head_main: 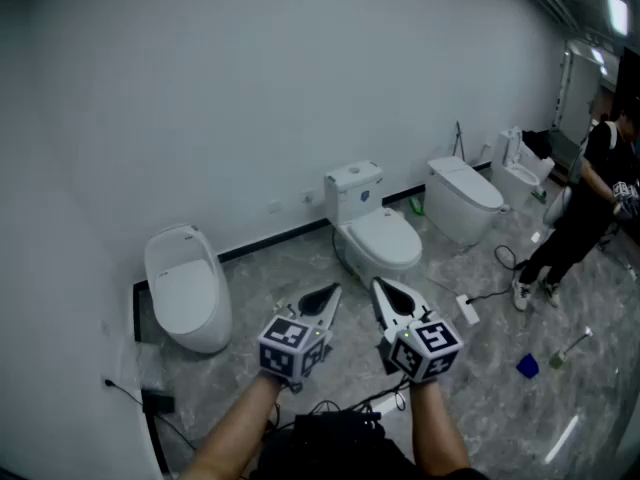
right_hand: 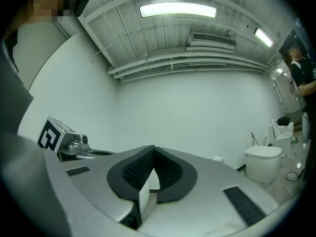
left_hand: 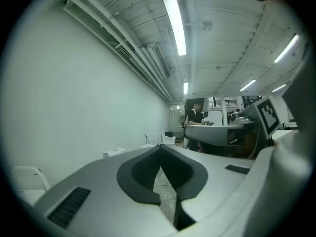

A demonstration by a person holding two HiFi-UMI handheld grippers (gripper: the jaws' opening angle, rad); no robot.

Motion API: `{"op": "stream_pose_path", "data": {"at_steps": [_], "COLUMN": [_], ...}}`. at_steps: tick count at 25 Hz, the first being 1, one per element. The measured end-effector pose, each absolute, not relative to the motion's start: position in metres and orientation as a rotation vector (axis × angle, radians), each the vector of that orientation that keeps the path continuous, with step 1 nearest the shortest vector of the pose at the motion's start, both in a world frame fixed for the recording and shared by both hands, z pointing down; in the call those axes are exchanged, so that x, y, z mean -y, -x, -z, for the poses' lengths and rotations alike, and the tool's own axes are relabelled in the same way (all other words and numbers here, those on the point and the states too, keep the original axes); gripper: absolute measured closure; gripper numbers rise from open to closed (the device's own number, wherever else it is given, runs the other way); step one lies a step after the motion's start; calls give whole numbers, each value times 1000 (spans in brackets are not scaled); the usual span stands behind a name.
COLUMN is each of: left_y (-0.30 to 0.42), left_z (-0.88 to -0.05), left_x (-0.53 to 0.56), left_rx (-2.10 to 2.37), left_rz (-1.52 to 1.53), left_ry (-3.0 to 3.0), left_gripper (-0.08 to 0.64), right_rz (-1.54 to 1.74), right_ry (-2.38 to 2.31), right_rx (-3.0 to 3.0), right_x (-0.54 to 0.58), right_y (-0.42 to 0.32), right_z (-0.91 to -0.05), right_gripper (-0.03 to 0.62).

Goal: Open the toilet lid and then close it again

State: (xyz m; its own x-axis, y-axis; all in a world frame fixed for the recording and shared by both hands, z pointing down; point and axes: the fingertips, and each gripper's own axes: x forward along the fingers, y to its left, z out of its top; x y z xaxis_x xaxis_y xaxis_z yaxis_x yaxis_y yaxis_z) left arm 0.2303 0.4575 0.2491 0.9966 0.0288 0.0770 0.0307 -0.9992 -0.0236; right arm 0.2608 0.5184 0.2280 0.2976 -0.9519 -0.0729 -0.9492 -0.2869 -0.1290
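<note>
Several white toilets stand along the wall with lids down: an oval one (head_main: pixel 186 290) at the left, one with a tank (head_main: pixel 375 236) in the middle, a rounded one (head_main: pixel 464 199) to the right. Both grippers are held level in the air well short of them, roughly in front of the middle toilet. My left gripper (head_main: pixel 326 294) is shut with nothing in it, its tips meeting (left_hand: pixel 160 149). My right gripper (head_main: pixel 382 288) beside it is also shut and empty (right_hand: pixel 153 149). The rounded toilet (right_hand: pixel 263 162) shows in the right gripper view.
A further toilet (head_main: pixel 520 166) with its lid up stands far right, near a person in black (head_main: pixel 585 208). On the marble floor lie a white power strip (head_main: pixel 467 310) with a cable, a blue object (head_main: pixel 527 366), and a black box (head_main: pixel 157 401) by the left wall.
</note>
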Motion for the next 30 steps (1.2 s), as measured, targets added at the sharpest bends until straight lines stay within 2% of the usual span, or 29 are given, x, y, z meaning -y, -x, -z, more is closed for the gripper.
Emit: {"op": "stream_pose_path", "data": {"at_steps": [17, 30], "left_y": [-228, -173], "left_z": [-263, -277], "left_x": [-431, -349], "left_rx": [-23, -294], "left_rz": [174, 231], "left_ry": [3135, 3153], "left_gripper": [555, 555], "right_rz": [47, 140], "right_ry": [2368, 2249], "right_rx": [-1818, -2045], "right_x": [-494, -406], "right_y": [-268, -226], "right_z": [-233, -245], "right_gripper": [581, 581]}}
